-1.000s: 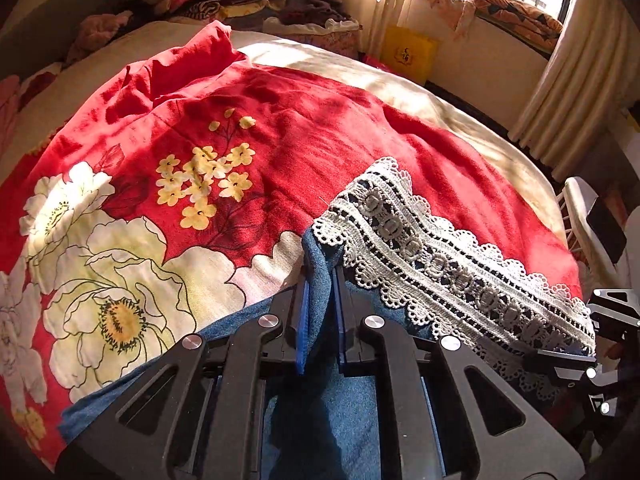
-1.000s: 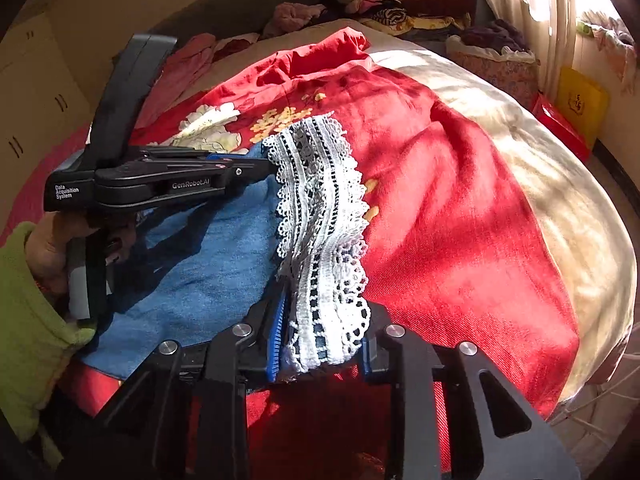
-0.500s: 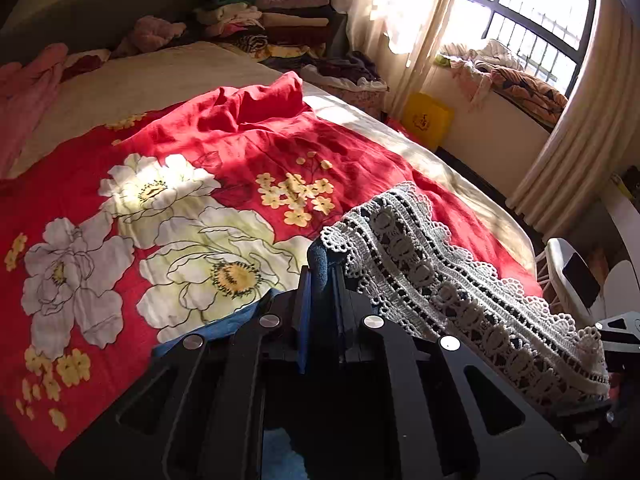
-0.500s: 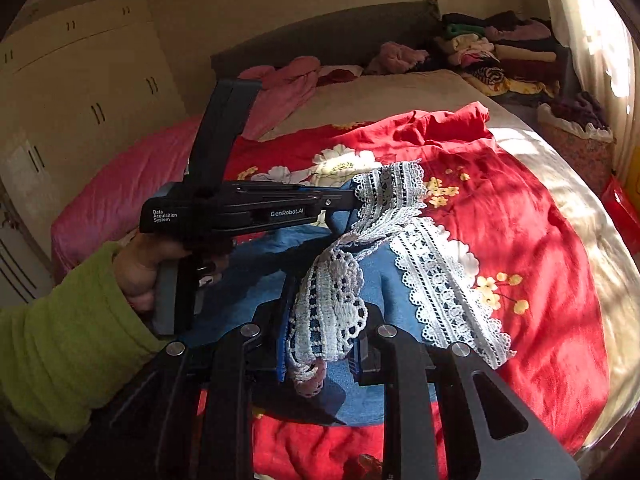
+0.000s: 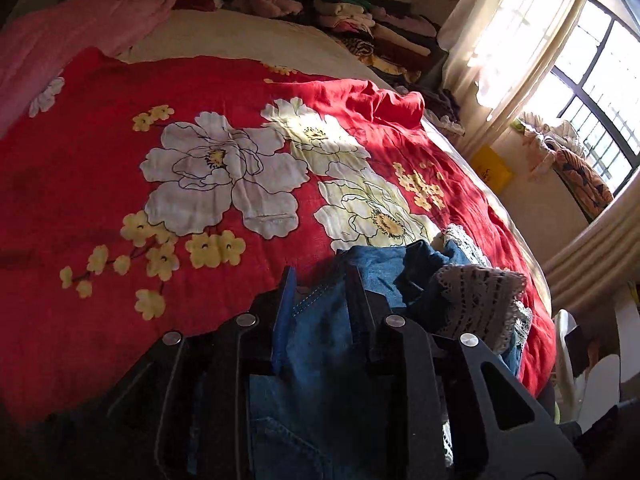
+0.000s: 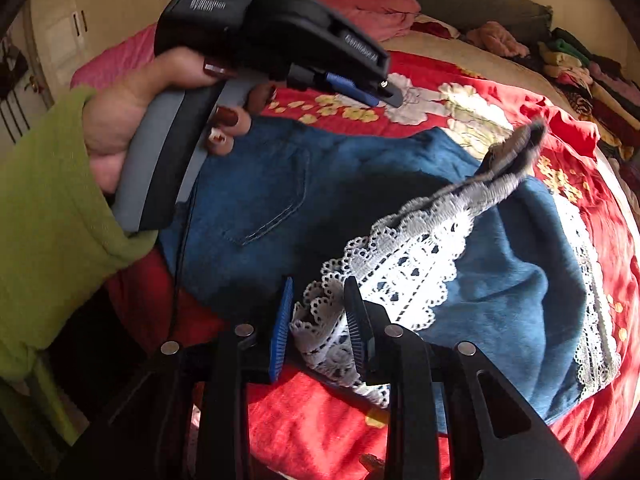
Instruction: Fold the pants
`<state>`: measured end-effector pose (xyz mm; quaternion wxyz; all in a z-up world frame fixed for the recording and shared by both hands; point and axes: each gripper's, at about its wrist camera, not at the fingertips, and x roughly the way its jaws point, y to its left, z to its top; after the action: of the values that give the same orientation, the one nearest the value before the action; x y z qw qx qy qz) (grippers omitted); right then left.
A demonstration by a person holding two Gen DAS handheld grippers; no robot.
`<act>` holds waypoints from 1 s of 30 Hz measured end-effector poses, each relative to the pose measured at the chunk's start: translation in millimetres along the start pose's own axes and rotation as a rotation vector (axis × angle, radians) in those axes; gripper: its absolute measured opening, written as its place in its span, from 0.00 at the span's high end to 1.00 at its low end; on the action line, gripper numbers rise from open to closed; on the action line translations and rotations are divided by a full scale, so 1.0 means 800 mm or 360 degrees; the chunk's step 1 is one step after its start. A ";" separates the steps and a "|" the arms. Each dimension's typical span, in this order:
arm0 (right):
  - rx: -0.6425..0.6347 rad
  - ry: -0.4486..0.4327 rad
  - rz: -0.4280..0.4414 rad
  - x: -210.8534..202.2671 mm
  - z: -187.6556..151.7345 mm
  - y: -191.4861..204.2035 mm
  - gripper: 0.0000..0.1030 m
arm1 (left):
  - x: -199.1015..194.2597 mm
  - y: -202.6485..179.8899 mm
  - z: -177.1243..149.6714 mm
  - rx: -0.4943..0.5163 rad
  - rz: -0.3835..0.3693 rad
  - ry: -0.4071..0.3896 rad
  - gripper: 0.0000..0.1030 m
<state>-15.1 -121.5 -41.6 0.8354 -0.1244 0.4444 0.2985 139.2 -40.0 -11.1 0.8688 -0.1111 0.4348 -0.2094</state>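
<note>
The pants (image 6: 280, 184) are blue denim with a white lace hem (image 6: 404, 264), lying folded over on a red floral bedspread (image 5: 120, 184). My right gripper (image 6: 318, 300) has its jaws slightly apart with the lace hem lying between them. My left gripper (image 5: 320, 280) is open above the denim (image 5: 320, 340), with no cloth between its fingers. In the right wrist view the left gripper (image 6: 384, 96) is lifted above the pants, free of them, held by a hand in a green sleeve. The lace edge (image 5: 476, 300) bunches at the right of the left wrist view.
The bedspread covers a round bed (image 5: 248, 40). Piles of folded clothes (image 5: 372, 28) lie at its far edge. A pink blanket (image 5: 80, 28) lies at the far left. A curtained window (image 5: 560, 60) and a yellow bag (image 5: 490, 166) are to the right. Cupboards (image 6: 120, 4) stand behind.
Both grippers carried the lace hem end across the pants toward the waist. The left gripper has opened, let go of the denim and lifted. The right gripper's jaws have widened around the lace.
</note>
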 end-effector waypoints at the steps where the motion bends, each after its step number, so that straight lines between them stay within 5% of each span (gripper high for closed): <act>1: -0.0012 0.0000 0.0024 -0.002 -0.002 0.002 0.69 | -0.003 -0.004 -0.003 0.0012 -0.0016 0.0002 0.75; 6: 0.0114 -0.0134 0.0026 -0.051 -0.016 -0.035 0.56 | -0.017 -0.035 -0.005 0.0099 -0.0099 -0.0002 0.61; 12: 0.0598 -0.0240 -0.0302 -0.108 -0.057 -0.158 0.54 | -0.012 -0.064 0.012 0.0163 -0.0065 0.0000 0.48; 17: 0.1006 -0.0258 -0.0460 -0.123 -0.100 -0.251 0.54 | -0.019 -0.074 0.037 0.0108 -0.0013 -0.0063 0.46; 26: 0.1041 -0.0141 -0.0420 -0.090 -0.126 -0.291 0.56 | 0.097 -0.185 0.062 0.0544 -0.0048 0.0276 0.40; 28: 0.1011 -0.0135 -0.0418 -0.085 -0.125 -0.292 0.72 | 0.127 -0.204 0.058 0.0644 -0.0024 0.0321 0.39; 30: 0.1010 -0.0150 -0.0397 -0.089 -0.129 -0.292 0.78 | 0.157 -0.213 0.054 0.0701 0.0009 0.0379 0.33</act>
<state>27.9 -382.4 -56.4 0.8822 0.1022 0.4573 0.0463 195.1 -248.8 -10.3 0.8153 0.1075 0.4782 -0.3084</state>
